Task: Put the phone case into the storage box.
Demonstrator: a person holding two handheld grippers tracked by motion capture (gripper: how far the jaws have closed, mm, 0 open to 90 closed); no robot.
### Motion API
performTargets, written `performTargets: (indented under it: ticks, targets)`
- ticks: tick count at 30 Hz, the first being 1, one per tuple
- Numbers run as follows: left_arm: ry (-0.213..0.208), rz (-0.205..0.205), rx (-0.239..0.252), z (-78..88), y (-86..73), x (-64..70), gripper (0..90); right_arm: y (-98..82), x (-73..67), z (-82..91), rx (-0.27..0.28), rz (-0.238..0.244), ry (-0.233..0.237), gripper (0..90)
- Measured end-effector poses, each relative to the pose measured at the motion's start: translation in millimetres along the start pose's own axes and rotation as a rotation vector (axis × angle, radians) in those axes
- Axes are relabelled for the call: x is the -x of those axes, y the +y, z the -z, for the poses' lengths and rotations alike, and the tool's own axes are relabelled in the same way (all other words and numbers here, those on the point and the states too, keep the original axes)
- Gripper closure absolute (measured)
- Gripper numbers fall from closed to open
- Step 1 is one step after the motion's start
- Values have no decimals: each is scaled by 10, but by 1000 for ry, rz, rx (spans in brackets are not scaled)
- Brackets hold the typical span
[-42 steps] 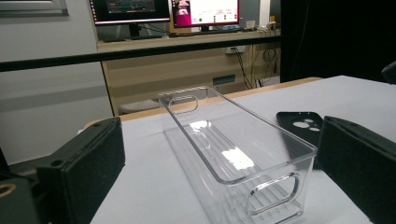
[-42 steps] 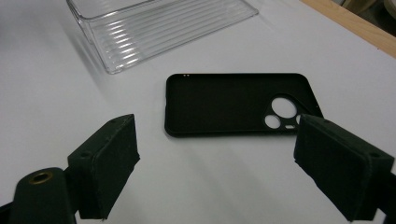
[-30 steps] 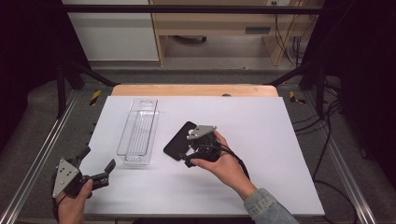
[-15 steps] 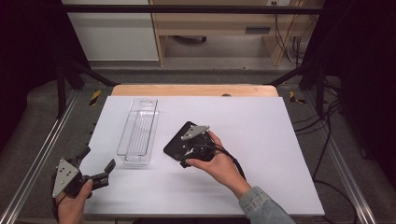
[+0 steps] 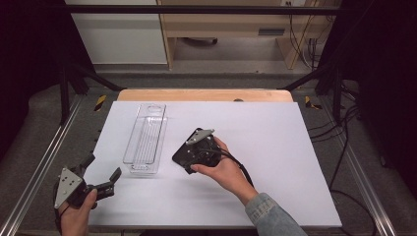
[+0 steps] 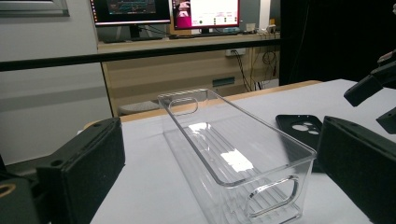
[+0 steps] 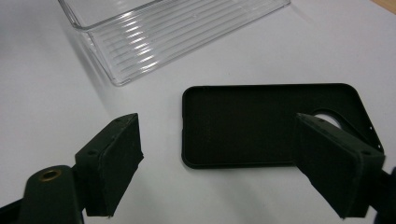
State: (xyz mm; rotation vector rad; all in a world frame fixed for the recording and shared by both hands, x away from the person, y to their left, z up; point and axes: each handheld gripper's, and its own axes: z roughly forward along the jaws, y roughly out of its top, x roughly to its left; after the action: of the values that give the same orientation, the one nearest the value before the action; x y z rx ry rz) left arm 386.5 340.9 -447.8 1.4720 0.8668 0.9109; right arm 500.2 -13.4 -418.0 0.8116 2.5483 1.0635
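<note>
right gripper (image 7: 215, 163) – shifted toward the clear bin (image 5: 145, 139) since a second earlier, jaws narrowing slightly but wide (nothing gripped) | phone case (image 7: 271, 123) – flat mid-table, beside bin | left gripper (image 6: 210, 186) – wide, idle at near-left corner | grasp looked imminent

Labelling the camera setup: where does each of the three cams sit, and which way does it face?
High view: above the person's side, looking forward and down on the table; both forearms, left gripper, right gripper.
Left gripper view: low on the table, along its open jaws at the clear bin.
Right gripper view: above, looking down between open jaws at the black phone case.
Shared: bin and case appear in all three.
</note>
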Motion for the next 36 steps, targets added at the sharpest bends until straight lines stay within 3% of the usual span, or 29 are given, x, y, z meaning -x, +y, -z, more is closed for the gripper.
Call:
performTargets:
  ticks: [13, 22, 31, 36]
  targets:
    - [0, 3, -6, -1, -9, -14, 9, 47, -99, -315, -68, 14, 11, 355]
    - [-3, 4, -7, -10, -14, -17, 9, 55, -122, -390, -95, 18, 16, 481]
    - [-9, 0, -12, -19, -16, -9, 8, 53, -114, -434, -115, -4, 43, 498]
    - [-9, 1, -12, -19, -17, -12, 9, 43, -123, -478, -128, 4, 50, 592]
